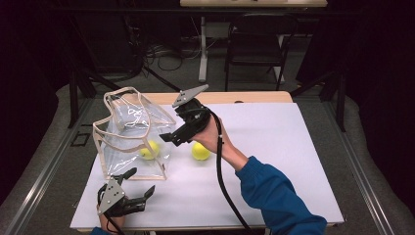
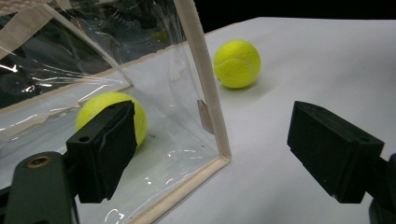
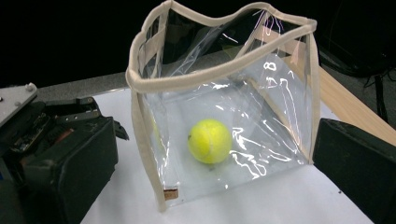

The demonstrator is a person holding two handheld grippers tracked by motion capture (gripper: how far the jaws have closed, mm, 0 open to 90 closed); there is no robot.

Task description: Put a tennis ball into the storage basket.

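**One ball in the bag, one still out on the bench**

So here's the setup: a clear plastic bag (image 1: 131, 134) with beige fabric trim stands upright on the white bench (image 1: 274, 147), top open and a bit saggy along the rim. Inside it, a yellow tennis ball (image 1: 149, 150) sits on the bag's floor, toward the side wall nearest the other ball. You get a nice look at it in the right gripper view, right through the see-through wall.

The second tennis ball (image 1: 200, 151) is outside, on the bench just beside the bag, not touching it. In the left gripper view it sits past the bag's trimmed corner edge, a little farther off than the ball inside.

The right gripper (image 1: 175, 138) is held up off the bench in the person's hand, between the bag and the loose ball, jaws pointing at the bag. Its jaws are wide apart with nothing between them; in its own view they frame the bag on either side. The blue sleeve (image 1: 279, 196) comes in from the lower right.

The left gripper (image 1: 142, 183) is down low near the front edge of the bench, just in front of the bag's near corner. Its jaws are spread apart too and hold nothing; one jaw lines up in front of the bag's wall, the other over bare bench.
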